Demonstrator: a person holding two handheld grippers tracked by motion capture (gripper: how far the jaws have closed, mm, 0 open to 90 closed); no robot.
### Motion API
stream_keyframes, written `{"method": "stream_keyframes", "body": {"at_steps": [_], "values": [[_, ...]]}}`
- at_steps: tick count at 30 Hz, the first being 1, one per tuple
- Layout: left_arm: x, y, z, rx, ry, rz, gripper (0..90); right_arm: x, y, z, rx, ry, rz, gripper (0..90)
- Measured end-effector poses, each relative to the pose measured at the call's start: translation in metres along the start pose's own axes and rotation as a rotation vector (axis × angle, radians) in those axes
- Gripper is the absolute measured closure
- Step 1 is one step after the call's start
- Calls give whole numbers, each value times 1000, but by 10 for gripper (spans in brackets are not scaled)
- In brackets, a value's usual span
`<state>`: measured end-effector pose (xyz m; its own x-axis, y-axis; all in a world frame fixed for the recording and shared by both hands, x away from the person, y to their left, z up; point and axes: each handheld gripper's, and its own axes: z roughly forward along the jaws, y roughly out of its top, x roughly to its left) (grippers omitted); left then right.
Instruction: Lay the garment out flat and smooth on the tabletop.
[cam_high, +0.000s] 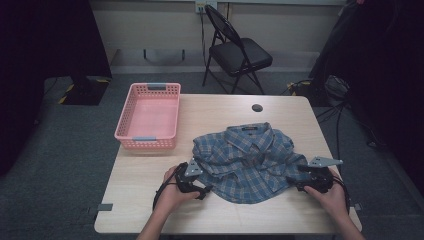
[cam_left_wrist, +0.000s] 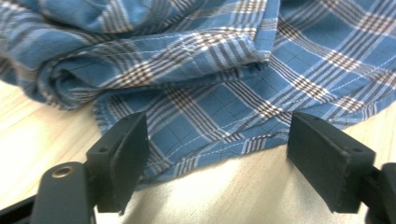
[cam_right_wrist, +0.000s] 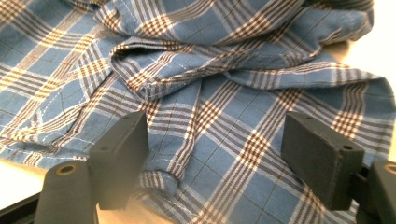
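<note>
- The worktop (cam_high: 150, 200), pale wood, carries everything; the high view takes in the whole of it, while the gripper views catch small bare strips at the cloth's edge.
- The shirt (cam_high: 247, 162), blue plaid, lies crumpled at the near middle of the worktop, collar toward the far side. The high view gives its outline; the left gripper view adds the stitched hem (cam_left_wrist: 224, 144) lying flat on the wood, and the right gripper view adds a fold with a seam (cam_right_wrist: 154, 84).
- The basket (cam_high: 148, 116), pink and slotted, stands at the far left of the worktop, well apart from the shirt.
- The left gripper (cam_left_wrist: 217, 163) sits at the shirt's near left edge, jaws wide apart, the hem between them, pads not pressing.
- The right gripper (cam_right_wrist: 217, 163) is at the shirt's right edge, jaws wide over the cloth, gripping nothing.
- A small dark disc (cam_high: 257, 107) lies beyond the collar.
</note>
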<state>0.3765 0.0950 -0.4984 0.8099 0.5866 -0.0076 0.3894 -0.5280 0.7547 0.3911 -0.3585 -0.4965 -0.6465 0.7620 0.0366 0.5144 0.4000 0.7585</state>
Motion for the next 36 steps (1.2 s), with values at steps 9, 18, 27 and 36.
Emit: {"method": "stream_keyframes", "body": {"at_steps": [9,18,27,36], "values": [[8,25,-23,-85,-1,-36,269,-3,14,-18,-85,6,1,263],[10,70,-17,-118,-15,-3,265,-1,50,-16,-145,32,-28,270],[23,82,3,-86,7,-38,283,-7,81,-9,-183,54,-34,360],[28,80,13,-74,5,-63,324,-5,92,10,-160,64,-15,436]]}}
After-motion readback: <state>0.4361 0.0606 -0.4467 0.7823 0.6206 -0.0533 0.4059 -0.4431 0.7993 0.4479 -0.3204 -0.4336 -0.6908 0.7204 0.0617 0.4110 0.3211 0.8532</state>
